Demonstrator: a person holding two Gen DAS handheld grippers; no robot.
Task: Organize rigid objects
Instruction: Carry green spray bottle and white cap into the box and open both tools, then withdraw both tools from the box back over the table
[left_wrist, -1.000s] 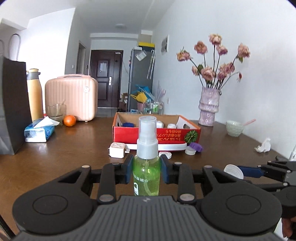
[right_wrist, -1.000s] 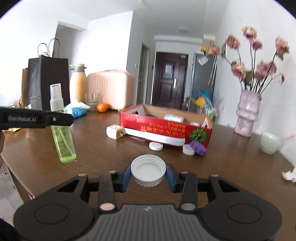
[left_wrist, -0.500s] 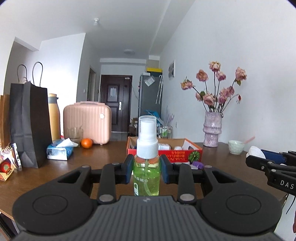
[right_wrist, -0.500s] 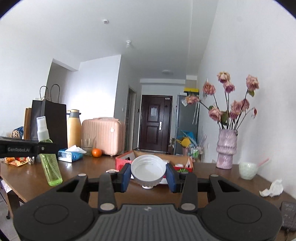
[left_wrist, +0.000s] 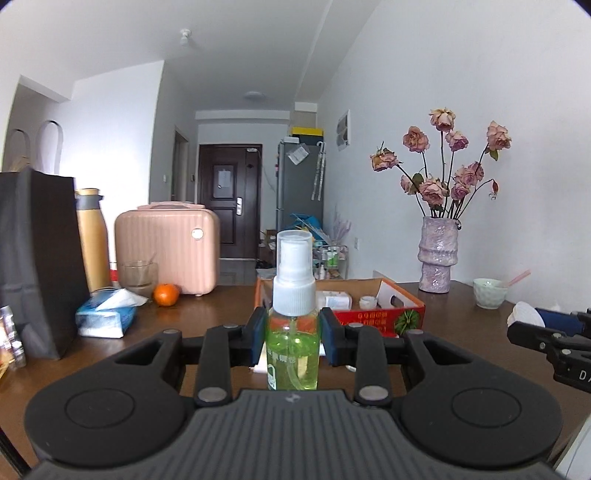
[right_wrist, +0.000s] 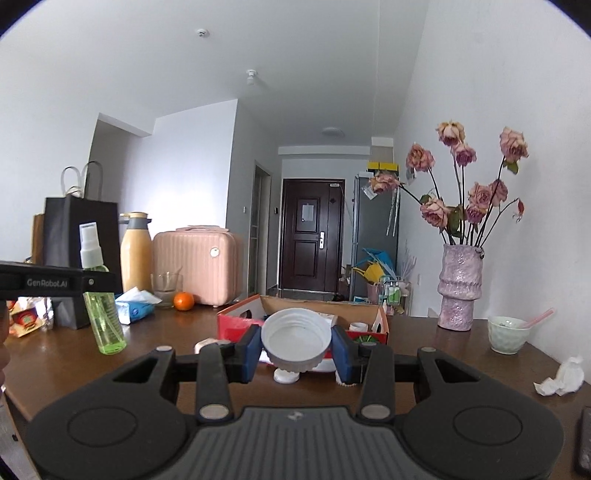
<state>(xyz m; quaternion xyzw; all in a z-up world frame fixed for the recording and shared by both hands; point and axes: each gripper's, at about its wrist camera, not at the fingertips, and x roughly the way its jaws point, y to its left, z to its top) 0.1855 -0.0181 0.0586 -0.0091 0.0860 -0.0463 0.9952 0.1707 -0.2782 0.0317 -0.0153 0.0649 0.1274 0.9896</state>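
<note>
My left gripper (left_wrist: 293, 341) is shut on a green spray bottle (left_wrist: 293, 347) with a white pump top, held upright above the brown table. The same bottle shows at the left of the right wrist view (right_wrist: 101, 306). My right gripper (right_wrist: 295, 349) is shut on a wide white lid (right_wrist: 295, 339), its hollow side facing the camera, held above the table. The lid also shows at the right edge of the left wrist view (left_wrist: 524, 314). A red cardboard box (right_wrist: 240, 325) with small white containers inside stands on the table ahead of both grippers.
A black paper bag (left_wrist: 33, 258), yellow flask (left_wrist: 90, 240), pink case (left_wrist: 166, 247), tissue pack (left_wrist: 107, 314), glass and orange (left_wrist: 166, 294) stand at the left. A flower vase (right_wrist: 460, 288), a bowl (right_wrist: 508, 334) and crumpled paper (right_wrist: 561, 376) are at the right. Loose white caps (right_wrist: 286, 376) lie before the box.
Both grippers rose from near the table with their objects, then came back down a little and nearer the box. Grips are unchanged.
</note>
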